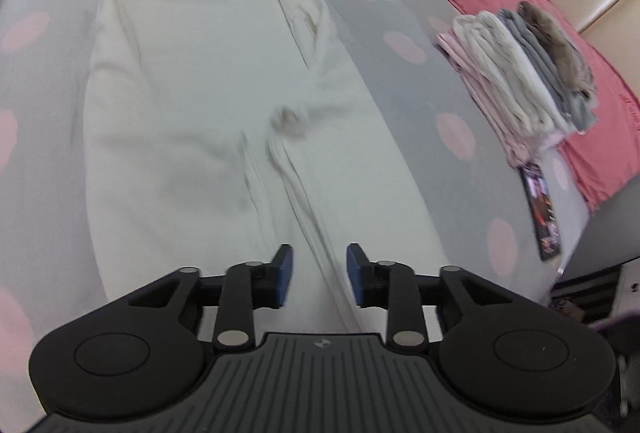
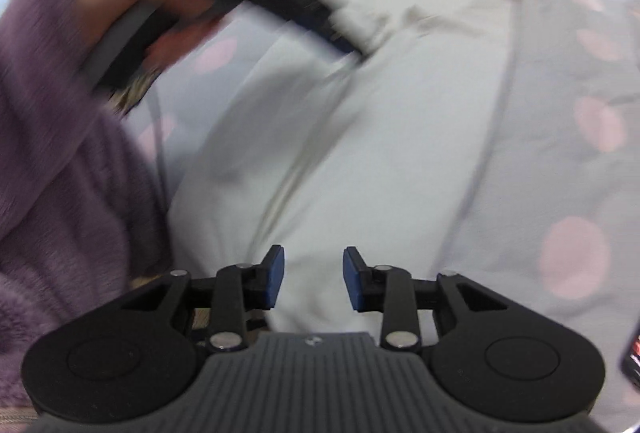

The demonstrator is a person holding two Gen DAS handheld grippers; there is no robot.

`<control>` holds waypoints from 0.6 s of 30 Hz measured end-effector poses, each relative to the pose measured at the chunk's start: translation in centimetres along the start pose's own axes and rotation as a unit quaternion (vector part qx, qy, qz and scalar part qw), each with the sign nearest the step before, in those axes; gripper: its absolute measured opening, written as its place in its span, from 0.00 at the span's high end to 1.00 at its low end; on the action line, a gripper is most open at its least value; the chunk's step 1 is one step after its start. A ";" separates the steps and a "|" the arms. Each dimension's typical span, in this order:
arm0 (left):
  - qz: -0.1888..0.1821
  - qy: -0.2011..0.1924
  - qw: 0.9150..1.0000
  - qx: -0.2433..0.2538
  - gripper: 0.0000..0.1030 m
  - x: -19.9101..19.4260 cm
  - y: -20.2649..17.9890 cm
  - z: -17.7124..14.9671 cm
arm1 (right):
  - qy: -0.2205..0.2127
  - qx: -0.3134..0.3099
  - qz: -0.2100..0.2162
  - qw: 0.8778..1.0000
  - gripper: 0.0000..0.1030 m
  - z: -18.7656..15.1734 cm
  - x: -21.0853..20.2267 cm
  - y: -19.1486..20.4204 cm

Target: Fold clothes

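Here is the cream garment [image 1: 208, 121], spread flat on the grey bedcover with pink spots [image 1: 408, 45], sleeves folded in over the middle and its long body running from the near edge away to the far side. The left claw [image 1: 319, 275] hangs over the near end of it, blue pads parted, cloth showing in the gap but nothing pinched between them. Off to the right, well apart from the garment, a stack of folded clothes [image 1: 520, 73] sits on a red cloth [image 1: 592, 137], with a dark booklet [image 1: 542, 209] just beside the stack's near edge.

Over to the right wrist view: the right claw [image 2: 314, 278] also stands partly open above the near end of the same garment [image 2: 360, 161], pads clear of the fabric. Far left, badly blurred, a hand [image 2: 160, 1] in a purple fuzzy sleeve [image 2: 52, 153] holds the other claw, its tip down on the garment's far part.
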State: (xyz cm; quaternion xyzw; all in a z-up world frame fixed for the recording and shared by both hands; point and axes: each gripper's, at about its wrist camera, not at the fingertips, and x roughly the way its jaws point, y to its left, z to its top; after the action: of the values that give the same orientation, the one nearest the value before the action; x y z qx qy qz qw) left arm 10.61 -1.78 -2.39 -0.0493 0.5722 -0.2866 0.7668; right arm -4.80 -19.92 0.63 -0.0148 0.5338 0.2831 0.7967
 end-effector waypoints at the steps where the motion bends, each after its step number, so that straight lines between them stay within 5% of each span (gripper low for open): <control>1: -0.013 0.004 1.000 -0.012 0.59 -0.2 -0.2 -1.3 | -0.005 0.005 -0.008 1.000 0.65 0.2 -0.1 -0.3; 10: -0.069 0.016 0.988 -0.136 0.56 -0.9 -1.0 -10.7 | 0.005 -0.042 -0.033 0.999 0.65 -2.5 -0.8 -1.7; 14: -0.099 0.010 0.976 -0.192 0.56 -0.1 -1.5 -13.2 | 0.007 -0.013 -0.069 0.998 0.67 -3.6 -0.1 -3.0; 18: -0.105 0.024 0.970 -0.218 0.57 1.4 -2.3 -14.8 | 0.007 0.016 -0.056 0.998 0.72 -4.7 0.6 -3.3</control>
State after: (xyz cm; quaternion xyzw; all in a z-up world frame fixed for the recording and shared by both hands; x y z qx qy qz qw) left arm -3.41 -0.66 -7.70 -0.2680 0.6304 -0.2349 0.6897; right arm -7.07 -24.02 -2.82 -0.0343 0.5424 0.2293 0.8075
